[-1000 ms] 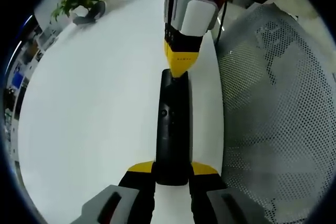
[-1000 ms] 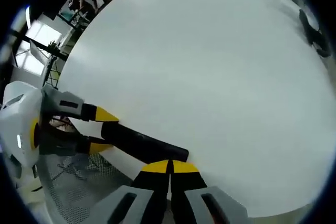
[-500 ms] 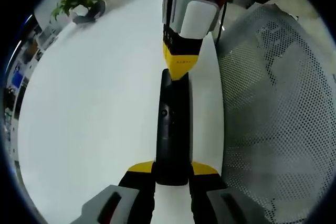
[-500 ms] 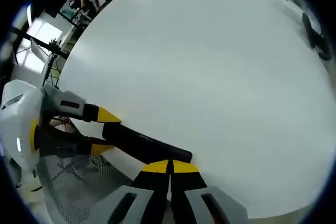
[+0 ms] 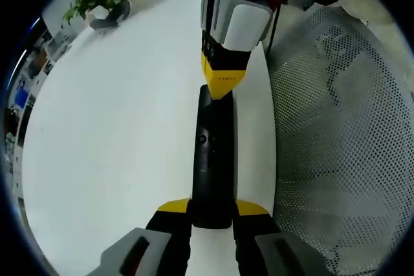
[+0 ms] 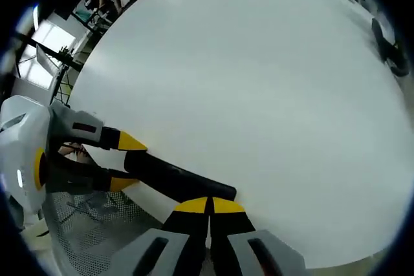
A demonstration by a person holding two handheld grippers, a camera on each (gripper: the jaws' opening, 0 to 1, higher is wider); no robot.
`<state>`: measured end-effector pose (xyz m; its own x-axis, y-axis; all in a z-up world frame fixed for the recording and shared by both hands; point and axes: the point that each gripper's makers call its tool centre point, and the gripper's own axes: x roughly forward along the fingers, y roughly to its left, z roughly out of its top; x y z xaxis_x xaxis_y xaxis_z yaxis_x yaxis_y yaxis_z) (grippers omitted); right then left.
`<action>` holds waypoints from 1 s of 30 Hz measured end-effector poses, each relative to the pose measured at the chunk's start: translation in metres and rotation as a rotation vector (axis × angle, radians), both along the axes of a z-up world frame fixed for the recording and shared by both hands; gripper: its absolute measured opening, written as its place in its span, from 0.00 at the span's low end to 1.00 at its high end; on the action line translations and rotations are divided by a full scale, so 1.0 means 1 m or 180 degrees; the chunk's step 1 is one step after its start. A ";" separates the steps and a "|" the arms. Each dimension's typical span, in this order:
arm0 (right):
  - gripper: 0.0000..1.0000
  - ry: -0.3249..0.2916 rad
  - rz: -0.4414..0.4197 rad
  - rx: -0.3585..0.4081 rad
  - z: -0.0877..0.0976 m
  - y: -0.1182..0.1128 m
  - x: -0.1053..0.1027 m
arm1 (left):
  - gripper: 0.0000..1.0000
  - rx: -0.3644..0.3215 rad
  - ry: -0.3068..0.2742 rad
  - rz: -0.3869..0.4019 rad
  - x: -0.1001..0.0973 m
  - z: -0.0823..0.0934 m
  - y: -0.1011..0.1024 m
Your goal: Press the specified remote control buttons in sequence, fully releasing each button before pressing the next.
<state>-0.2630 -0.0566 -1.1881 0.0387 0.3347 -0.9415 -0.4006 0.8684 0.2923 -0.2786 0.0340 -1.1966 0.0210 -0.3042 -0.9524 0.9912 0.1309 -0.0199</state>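
Left claw (image 5: 211,214) clamped on remote control (image 5: 211,159) near end, steadying it flat on tabletop (image 5: 110,134). Right claw (image 6: 209,206) pinched together as pressing tip, at remote's far end.

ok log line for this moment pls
left gripper: shut on remote | right gripper: shut, tips at remote's far end | remote: over table edge | step: pressing

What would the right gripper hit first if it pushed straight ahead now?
Probably the far end of the black remote, which lies right at the shut tips of the right gripper; depth there is unclear. Past it is the bare white table.
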 end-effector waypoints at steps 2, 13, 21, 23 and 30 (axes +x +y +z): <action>0.00 -0.0017 0.0023 -0.0036 0.000 0.001 0.000 | 0.24 -0.0005 0.0002 -0.0002 0.000 0.000 0.000; 0.00 -0.0059 -0.0025 -0.0019 -0.001 -0.001 0.002 | 0.24 0.0007 0.0003 0.0039 0.001 0.000 0.000; 0.00 -0.0040 -0.0031 0.0081 -0.001 -0.002 0.002 | 0.24 0.0022 -0.0014 0.0045 0.000 0.000 0.000; 0.00 0.0001 -0.0082 0.0129 0.000 -0.002 0.001 | 0.24 0.0027 -0.0025 0.0049 0.000 0.000 0.000; 0.00 0.0003 -0.0087 0.0144 0.001 -0.001 0.000 | 0.24 0.0080 -0.0026 0.0026 0.000 0.000 -0.001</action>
<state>-0.2625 -0.0576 -1.1875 0.0476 0.3758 -0.9255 -0.3765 0.8650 0.3318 -0.2787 0.0334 -1.1967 0.0311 -0.2800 -0.9595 0.9902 0.1394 -0.0085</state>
